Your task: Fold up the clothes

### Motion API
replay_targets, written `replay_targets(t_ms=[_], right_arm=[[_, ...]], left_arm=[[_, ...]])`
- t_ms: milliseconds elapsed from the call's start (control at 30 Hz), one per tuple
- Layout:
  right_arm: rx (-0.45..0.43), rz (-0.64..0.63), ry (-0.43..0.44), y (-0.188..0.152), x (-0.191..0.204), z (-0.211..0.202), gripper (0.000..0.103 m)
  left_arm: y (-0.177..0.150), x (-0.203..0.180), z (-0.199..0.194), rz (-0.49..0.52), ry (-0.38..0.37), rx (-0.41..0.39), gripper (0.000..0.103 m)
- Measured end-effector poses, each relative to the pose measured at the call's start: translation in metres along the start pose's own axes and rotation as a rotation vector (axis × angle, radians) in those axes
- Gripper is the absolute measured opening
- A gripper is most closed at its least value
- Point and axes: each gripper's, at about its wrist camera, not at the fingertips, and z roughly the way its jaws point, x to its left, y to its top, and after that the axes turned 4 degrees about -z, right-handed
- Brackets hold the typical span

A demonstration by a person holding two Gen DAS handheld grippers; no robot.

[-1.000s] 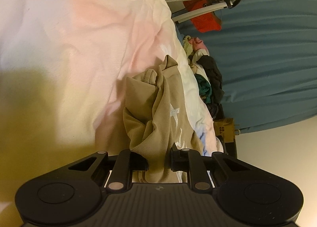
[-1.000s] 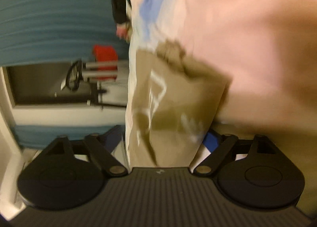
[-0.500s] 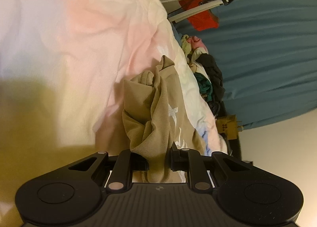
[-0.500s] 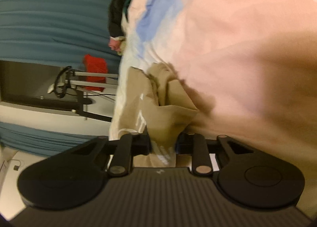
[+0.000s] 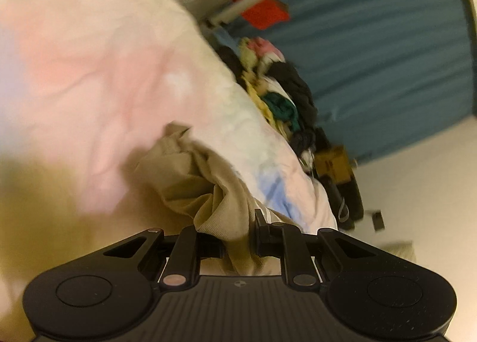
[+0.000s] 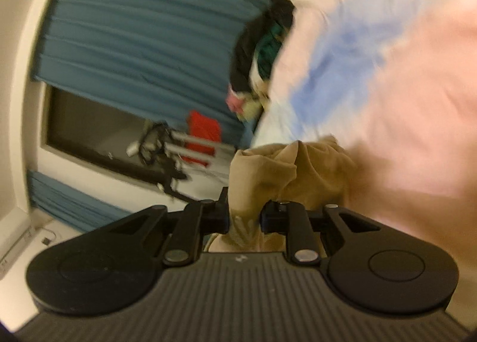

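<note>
Both views have swung since half a second ago, and the tan cloth now sits more bunched between the two tools. Biggest of all is the soft pink and white bed cover with a blue patch (image 5: 98,79), and the teal pleated curtain (image 5: 387,58) hangs behind it. Next comes the pile of mixed dark, green and yellow clothes (image 5: 286,97) at the far edge of the bed. The crumpled tan cotton garment (image 5: 208,175) lies on the bed cover, close to both cameras, with one end in each tool. The black left gripper (image 5: 237,242) is pinched tight on one bunch of it, and the black right gripper (image 6: 244,218) is pinched tight on another. This cloth looks soft, light and floppy, so it will sag and fold over itself. It is best held at an edge or corner, not by a thick lump. A small white print shows near the right tool, but the picture is blurry, so I cannot read any words.
</note>
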Motion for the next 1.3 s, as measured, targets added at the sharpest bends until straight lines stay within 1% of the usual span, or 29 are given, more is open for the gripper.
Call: replay_targets(t_ms=[133, 233, 300, 400, 467, 533, 633, 700, 733, 767, 800, 900, 933, 1000, 1067, 1133, 1167, 1200, 1233, 1267, 1300], right_arm=[[-0.082, -0.007, 0.026, 0.045, 0.01, 0.002, 0.021], [-0.148, -0.028, 0.02, 0.081, 0.012, 0.002, 0.021], [-0.179, -0.054, 0.002, 0.11, 0.013, 0.009, 0.021], [-0.213, -0.108, -0.031, 0.159, 0.014, 0.025, 0.021], [-0.229, -0.155, -0.056, 0.186, 0.014, 0.036, 0.021], [-0.246, -0.201, -0.08, 0.213, 0.014, 0.047, 0.021], [-0.27, -0.271, -0.116, 0.253, 0.014, 0.064, 0.021], [-0.286, -0.317, -0.141, 0.28, 0.013, 0.075, 0.021], [-0.294, -0.34, -0.153, 0.294, 0.013, 0.08, 0.021], [-0.288, -0.353, -0.176, 0.299, 0.005, 0.086, 0.021], [-0.265, -0.353, -0.212, 0.295, -0.012, 0.091, 0.021], [-0.16, -0.286, -0.316, 0.274, -0.07, 0.1, 0.021], [-0.128, -0.269, -0.345, 0.263, -0.084, 0.1, 0.021], [-0.064, -0.233, -0.401, 0.241, -0.114, 0.099, 0.021], [-0.026, -0.192, -0.428, 0.223, -0.135, 0.095, 0.021], [0.0, -0.155, -0.442, 0.21, -0.149, 0.09, 0.021], [0.01, -0.145, -0.447, 0.211, -0.147, 0.088, 0.022], [0.02, -0.134, -0.452, 0.212, -0.145, 0.086, 0.022], [0.029, -0.124, -0.456, 0.212, -0.143, 0.084, 0.022], [0.039, -0.113, -0.461, 0.213, -0.141, 0.083, 0.022], [0.049, -0.112, -0.474, 0.214, -0.137, 0.081, 0.022]], left_arm=[[0.007, -0.051, 0.03, 0.059, -0.038, 0.034, 0.017], [0.013, -0.09, 0.068, 0.073, -0.073, 0.068, 0.017], [0.017, -0.12, 0.102, 0.086, -0.097, 0.088, 0.017], [0.017, -0.169, 0.157, 0.121, -0.13, 0.093, 0.017], [0.022, -0.199, 0.201, 0.115, -0.163, 0.094, 0.017], [0.027, -0.228, 0.243, 0.104, -0.212, 0.112, 0.017], [0.03, -0.264, 0.291, 0.125, -0.281, 0.126, 0.017], [0.023, -0.274, 0.318, 0.159, -0.305, 0.127, 0.017], [0.018, -0.273, 0.33, 0.185, -0.296, 0.129, 0.017], [0.013, -0.271, 0.34, 0.213, -0.279, 0.133, 0.017], [0.007, -0.26, 0.349, 0.235, -0.256, 0.15, 0.017], [-0.014, -0.217, 0.371, 0.287, -0.176, 0.227, 0.017], [-0.021, -0.199, 0.375, 0.296, -0.141, 0.261, 0.017], [-0.033, -0.164, 0.374, 0.326, -0.092, 0.302, 0.017], [-0.038, -0.138, 0.377, 0.375, -0.062, 0.329, 0.018], [-0.038, -0.126, 0.377, 0.427, -0.031, 0.328, 0.028], [-0.038, -0.124, 0.375, 0.445, -0.019, 0.315, 0.037], [-0.038, -0.121, 0.372, 0.462, -0.006, 0.301, 0.042], [-0.037, -0.12, 0.368, 0.477, 0.002, 0.292, 0.043], [-0.036, -0.123, 0.361, 0.492, 0.02, 0.282, 0.048], [-0.036, -0.128, 0.353, 0.507, 0.044, 0.269, 0.058]])
